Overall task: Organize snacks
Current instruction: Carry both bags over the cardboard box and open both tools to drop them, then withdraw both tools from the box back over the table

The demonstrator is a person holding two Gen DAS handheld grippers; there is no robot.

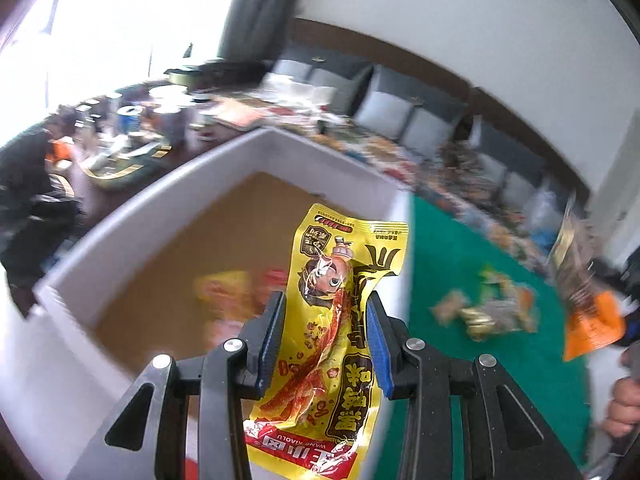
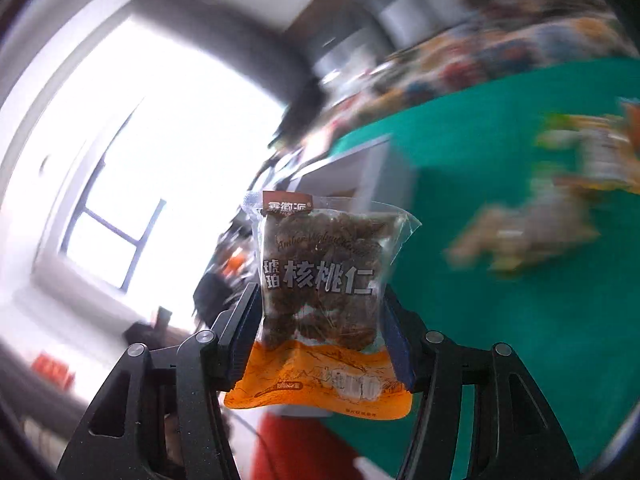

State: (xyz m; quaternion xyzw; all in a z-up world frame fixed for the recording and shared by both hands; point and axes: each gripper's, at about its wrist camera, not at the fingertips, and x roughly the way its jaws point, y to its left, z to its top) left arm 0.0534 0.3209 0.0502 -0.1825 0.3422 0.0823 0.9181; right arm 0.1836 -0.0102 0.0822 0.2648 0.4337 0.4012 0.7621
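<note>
Snacks (image 1: 236,292) (blurred) lie in white box (image 1: 132,216); left claw (image 1: 326,316) grips yellow packet (image 1: 340,320).

Surface: green table (image 1: 472,264).
On it: white box (image 1: 160,208) at left; loose snack packets (image 1: 484,312) at right.

1. The right claw (image 2: 320,312) holds a clear plastic snack packet with an orange bottom band (image 2: 320,300) upright, one blue pad against each side edge.
2. Brown nut pieces fill the packet behind white printed characters.
3. Behind lies a green-covered tabletop (image 2: 500,320).
4. A blurred heap of small wrapped snacks (image 2: 540,216) rests on it at right.
5. A white box's corner (image 2: 360,168) shows just above the packet.
6. A bright window (image 2: 140,180) fills the left.
</note>
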